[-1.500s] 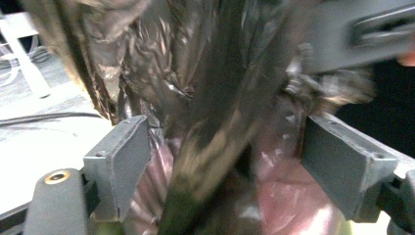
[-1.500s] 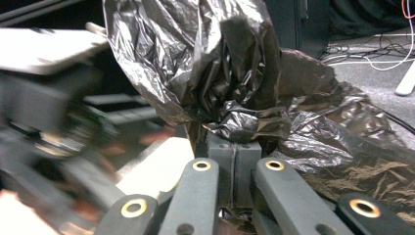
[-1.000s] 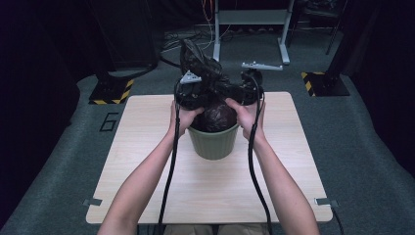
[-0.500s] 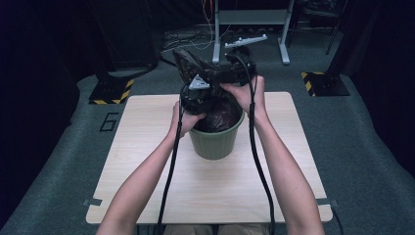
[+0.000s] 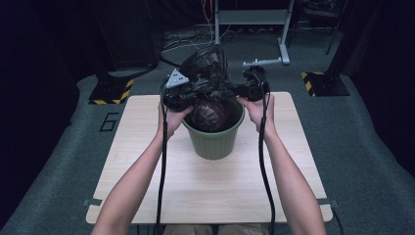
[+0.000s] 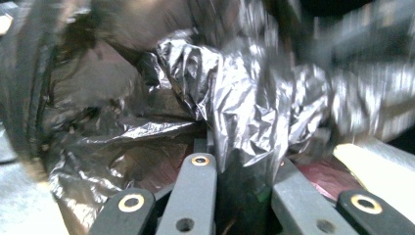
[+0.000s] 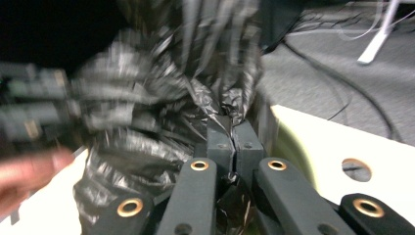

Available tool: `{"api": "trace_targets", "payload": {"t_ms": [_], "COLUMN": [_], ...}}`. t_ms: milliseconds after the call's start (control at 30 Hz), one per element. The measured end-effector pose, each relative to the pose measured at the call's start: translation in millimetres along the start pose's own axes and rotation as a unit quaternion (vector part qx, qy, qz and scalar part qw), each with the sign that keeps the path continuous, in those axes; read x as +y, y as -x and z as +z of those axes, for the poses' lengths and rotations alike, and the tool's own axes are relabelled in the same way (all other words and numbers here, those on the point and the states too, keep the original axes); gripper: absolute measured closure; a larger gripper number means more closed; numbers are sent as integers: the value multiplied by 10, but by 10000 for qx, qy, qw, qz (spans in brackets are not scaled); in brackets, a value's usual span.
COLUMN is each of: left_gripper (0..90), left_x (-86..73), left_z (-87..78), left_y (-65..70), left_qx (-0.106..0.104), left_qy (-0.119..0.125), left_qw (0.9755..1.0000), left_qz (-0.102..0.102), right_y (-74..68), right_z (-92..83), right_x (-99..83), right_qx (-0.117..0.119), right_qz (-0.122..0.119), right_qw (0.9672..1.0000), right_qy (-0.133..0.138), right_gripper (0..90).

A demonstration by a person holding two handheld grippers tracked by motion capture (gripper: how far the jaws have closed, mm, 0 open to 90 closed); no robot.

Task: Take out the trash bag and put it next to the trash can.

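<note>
I hold a gripper in each hand over the pale wooden surface, working a crinkled black plastic bin bag that lines a round green plastic bucket. The bucket stands upright near the middle of the surface, toward its far edge, and the bag's lower part bulges inside its mouth while the upper part is gathered into a bunch above the rim.

My left gripper sits at the bucket's left rim with its grey three-cornered plate on top. In the left gripper view, my left jaws are drawn in narrow, and a fold of the glossy bag hangs down between them; the film is pinched there.

My right gripper is at the right rim, its cable trailing down along my forearm. In the right gripper view, those jaws have just been closing and now meet tightly, with a strip of the black film caught between the pads and rising above them. The bucket's green wall shows just beside the jaws.
</note>
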State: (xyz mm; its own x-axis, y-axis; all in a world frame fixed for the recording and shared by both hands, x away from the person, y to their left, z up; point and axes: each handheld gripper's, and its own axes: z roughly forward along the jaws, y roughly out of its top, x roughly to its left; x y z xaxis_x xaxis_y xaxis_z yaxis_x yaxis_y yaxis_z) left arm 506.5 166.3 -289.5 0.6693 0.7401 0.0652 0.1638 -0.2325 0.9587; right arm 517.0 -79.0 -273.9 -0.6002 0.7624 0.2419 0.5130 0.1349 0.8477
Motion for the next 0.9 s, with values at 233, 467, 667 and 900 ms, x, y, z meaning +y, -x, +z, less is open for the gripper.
{"api": "trace_targets", "payload": {"t_ms": [233, 467, 667, 900], "left_gripper": [896, 896, 896, 896], "left_x": [221, 302, 337, 395], "left_z": [42, 76, 74, 60], "left_y": [127, 80, 29, 7], "left_qx": [361, 378, 352, 386], "left_qy": [211, 250, 229, 252], "left_qw": [9979, 9970, 9975, 9972], "left_qz": [494, 625, 569, 584], "right_y": [-197, -172, -88, 39], "right_z": [116, -77, -353, -589], "right_x": [-188, -219, -309, -499], "right_qx": [439, 416, 233, 33], "right_qz": [-70, -61, -1, 134], "right_qw": [9990, 9977, 9947, 9930], "right_qy": [106, 540, 997, 1175], "right_gripper": [844, 578, 363, 229]}}
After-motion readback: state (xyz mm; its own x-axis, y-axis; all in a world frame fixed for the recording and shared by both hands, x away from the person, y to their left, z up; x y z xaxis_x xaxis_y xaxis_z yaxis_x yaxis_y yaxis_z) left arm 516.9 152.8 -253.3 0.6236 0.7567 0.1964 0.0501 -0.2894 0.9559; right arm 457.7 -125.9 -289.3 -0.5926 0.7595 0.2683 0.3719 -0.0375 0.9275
